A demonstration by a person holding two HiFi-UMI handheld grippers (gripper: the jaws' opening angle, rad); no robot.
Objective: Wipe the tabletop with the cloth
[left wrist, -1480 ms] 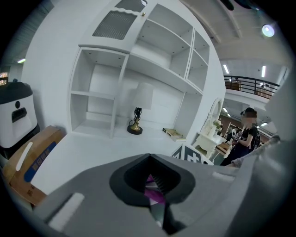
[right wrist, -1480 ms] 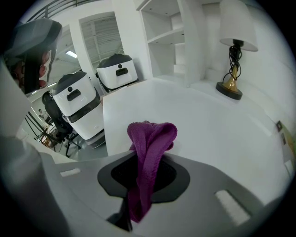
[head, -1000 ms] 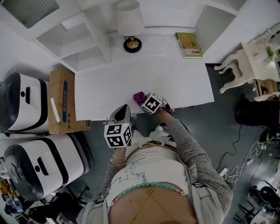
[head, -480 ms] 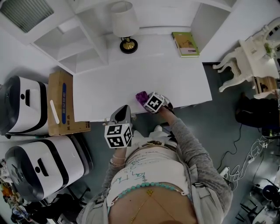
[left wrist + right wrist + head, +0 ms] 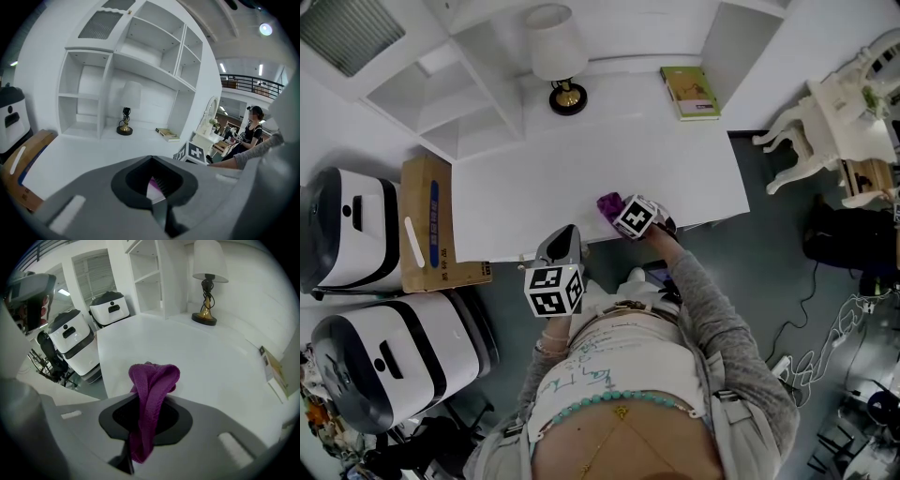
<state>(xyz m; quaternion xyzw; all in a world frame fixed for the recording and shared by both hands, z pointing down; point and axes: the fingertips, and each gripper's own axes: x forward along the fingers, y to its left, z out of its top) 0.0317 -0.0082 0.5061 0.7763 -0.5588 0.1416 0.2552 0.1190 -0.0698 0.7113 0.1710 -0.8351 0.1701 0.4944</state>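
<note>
Deep purple-magenta cloth (image 5: 152,394), fine knit weave, one colour throughout.
Tabletop (image 5: 581,159): plain white, no pattern. Shelving (image 5: 459,84) the same white.
Lamp (image 5: 555,52): white shade, black stem, brass-gold base on a black foot.
Book (image 5: 691,92): yellow-green cover with a darker green edge.
Cardboard box (image 5: 429,225): brown, with a blue stripe and a white strip.
Two machines (image 5: 342,230): white shells, black trim.
Left gripper (image 5: 566,234) and right gripper (image 5: 619,210): grey bodies, black lining round the jaws, cubes with black-on-white square markers.
Sleeve (image 5: 722,328): heather grey.
Bead necklace (image 5: 609,401): turquoise.
Floor (image 5: 769,272): dark slate grey.
Carved furniture (image 5: 825,127): cream white.
</note>
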